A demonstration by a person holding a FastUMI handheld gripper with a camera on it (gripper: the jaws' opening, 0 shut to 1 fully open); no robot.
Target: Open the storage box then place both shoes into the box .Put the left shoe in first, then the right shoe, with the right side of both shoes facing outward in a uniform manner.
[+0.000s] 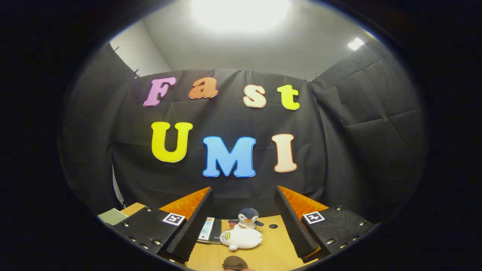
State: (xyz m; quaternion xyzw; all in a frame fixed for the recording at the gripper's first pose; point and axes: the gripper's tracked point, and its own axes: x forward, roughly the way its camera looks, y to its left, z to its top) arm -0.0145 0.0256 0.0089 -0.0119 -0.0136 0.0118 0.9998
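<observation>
Wooden tabletop (275,248) under black booth cloth. Gripper (241,226) held level, fingers spread wide apart, gripping nothing. Between them a white plush toy (241,238) lying flat, a penguin plush (247,218) just behind it. Cannot spot shoes or storage box from this angle.

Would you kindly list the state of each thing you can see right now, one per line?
gripper: open, fingers spread wide, holding nothing
penguin toy: upright on the table, beyond the fingers
white plush toy: lying on its side in front of the penguin, between the fingers
booklet: lying flat beside the left finger
table: wooden top, toys resting on it
brown object: near edge, partly cut off, cannot tell what it is
</observation>
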